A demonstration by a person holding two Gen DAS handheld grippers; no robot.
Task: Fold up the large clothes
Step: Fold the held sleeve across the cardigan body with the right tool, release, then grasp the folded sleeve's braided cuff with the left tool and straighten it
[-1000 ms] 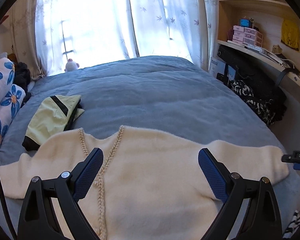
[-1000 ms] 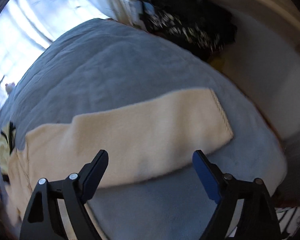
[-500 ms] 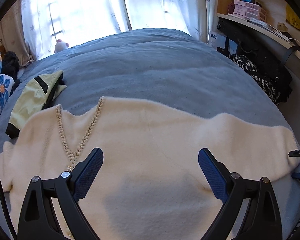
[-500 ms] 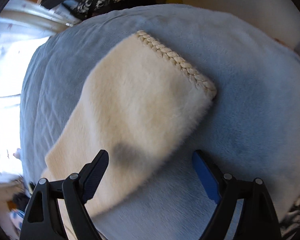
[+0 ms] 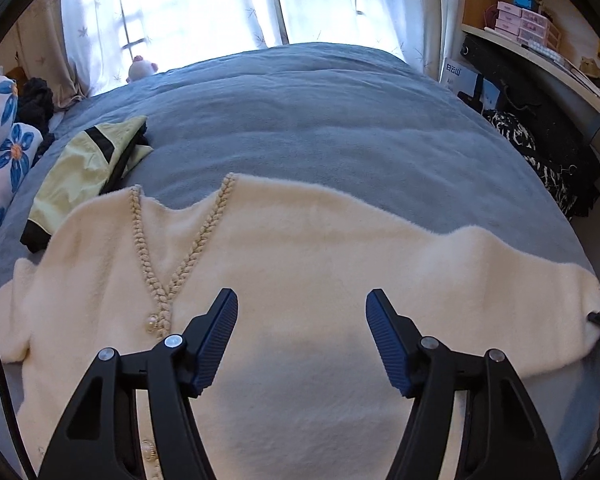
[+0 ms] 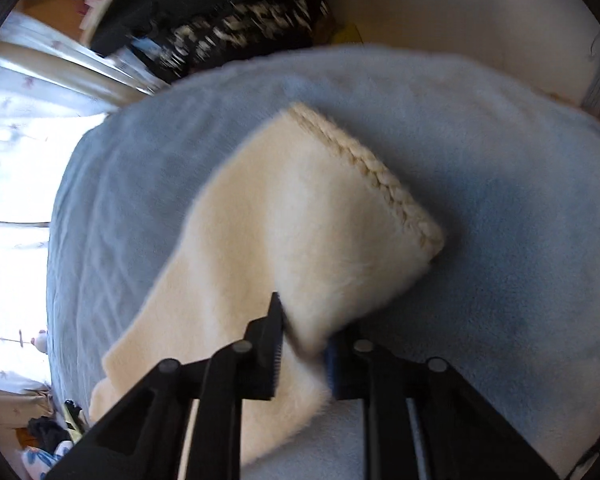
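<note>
Cream fuzzy cardigan (image 5: 300,264) spread flat on the bed (image 5: 300,120)
Braided trim; right tongs (image 6: 302,344) just closed, pinching its sleeve (image 6: 320,220); left tongs (image 5: 302,316) closing, gripping nothing

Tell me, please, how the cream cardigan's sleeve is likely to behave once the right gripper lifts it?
The sleeve will probably drape limply, since its fluffy fabric already bunches between the right gripper pads. It looks thick, so likely grippy rather than slippery. The rest of the cardigan may drag along the blue blanket.
</note>
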